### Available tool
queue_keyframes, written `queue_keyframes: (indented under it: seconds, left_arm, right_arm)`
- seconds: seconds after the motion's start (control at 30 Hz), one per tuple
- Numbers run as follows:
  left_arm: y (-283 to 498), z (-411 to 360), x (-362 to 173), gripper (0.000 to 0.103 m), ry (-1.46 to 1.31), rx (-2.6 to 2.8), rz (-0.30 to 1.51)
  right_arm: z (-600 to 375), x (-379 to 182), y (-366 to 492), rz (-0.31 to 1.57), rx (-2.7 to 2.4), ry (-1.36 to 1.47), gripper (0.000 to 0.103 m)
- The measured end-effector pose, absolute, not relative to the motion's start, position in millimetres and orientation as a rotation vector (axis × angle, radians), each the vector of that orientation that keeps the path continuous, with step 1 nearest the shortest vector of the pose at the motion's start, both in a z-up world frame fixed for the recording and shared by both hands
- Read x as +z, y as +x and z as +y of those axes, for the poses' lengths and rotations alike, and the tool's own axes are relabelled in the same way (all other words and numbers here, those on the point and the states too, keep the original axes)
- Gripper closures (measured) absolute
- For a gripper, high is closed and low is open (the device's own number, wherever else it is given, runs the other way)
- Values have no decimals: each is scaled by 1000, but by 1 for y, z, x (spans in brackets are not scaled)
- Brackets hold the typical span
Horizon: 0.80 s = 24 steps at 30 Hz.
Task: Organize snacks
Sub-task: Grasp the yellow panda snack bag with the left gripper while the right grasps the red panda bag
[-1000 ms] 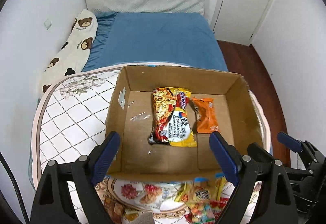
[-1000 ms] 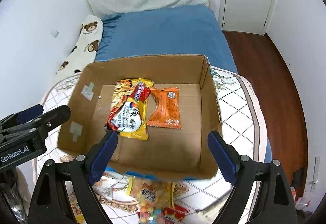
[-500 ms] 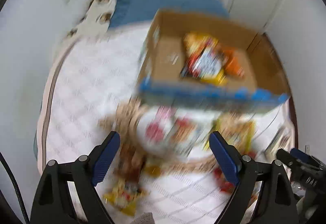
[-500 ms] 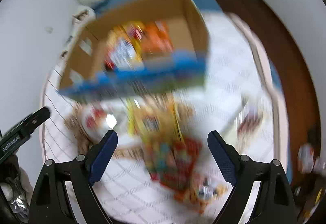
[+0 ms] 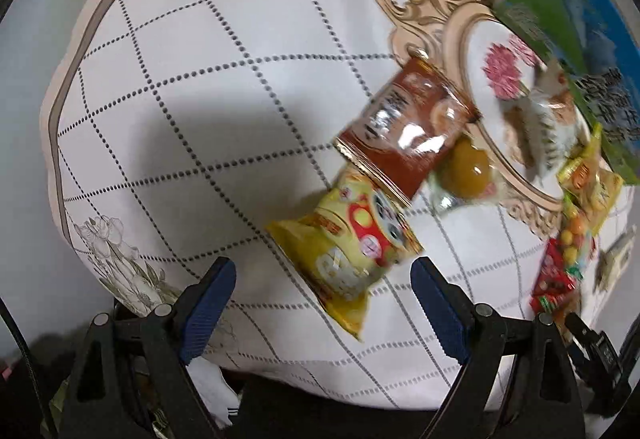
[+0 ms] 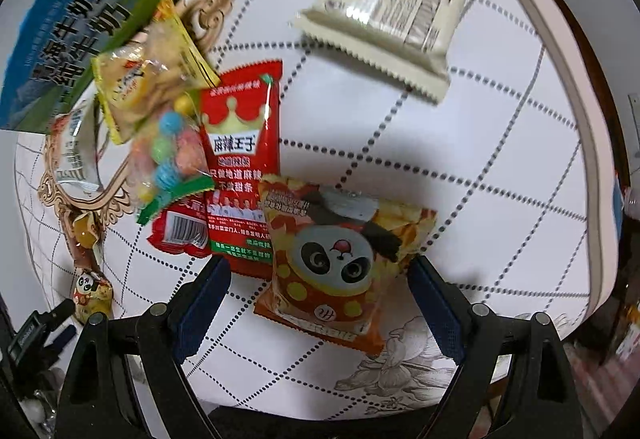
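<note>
A: Step? Both claws, left claw and right claw, hang spread, selecting packets.

B: Next: panda packet lies at 12 o'clock between right fingers; yellow packet likewise left. Descend, pinch.

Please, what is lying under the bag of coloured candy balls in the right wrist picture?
Under the candy bag lies a red spicy-strip packet, and its upper end rests on a yellow snack packet. What is directly beneath its middle is covered, so I cannot tell.

both wrists: close, steeply down — shared: red packet
</note>
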<state>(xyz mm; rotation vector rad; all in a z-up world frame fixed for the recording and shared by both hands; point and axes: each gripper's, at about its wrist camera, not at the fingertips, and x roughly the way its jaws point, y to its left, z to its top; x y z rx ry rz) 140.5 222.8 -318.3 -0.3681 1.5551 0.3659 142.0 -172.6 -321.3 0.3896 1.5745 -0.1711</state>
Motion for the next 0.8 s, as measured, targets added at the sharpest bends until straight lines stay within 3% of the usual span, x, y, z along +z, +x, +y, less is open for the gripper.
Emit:
queue_keyframes:
  seconds: [0.27,0.4,0.43,0.47,0.53,0.8]
  left_arm:
    - [171,165,-341,13,173,200,1592]
    - [183,138,-365,13,362,105,1652]
    - [184,133,-369,15,383,100,1657]
    - [185,129,-372,24,395,90,1658]
    - [184,123,-375,35,380,76,1673]
    - [167,137,-377,37,-216,73,1756]
  right_arm:
    - [-171,-334,148,1598,-179,325,14]
    - [-156,-336,150,1607,-162,197,33]
    - [-151,-337,149,1609,-147,163,36]
    - [-145,-337,149,1612,-127,131,39]
    - [-135,-336,147,1615,-91,77,42]
    - [-92,-341,133,1678,65,46,44]
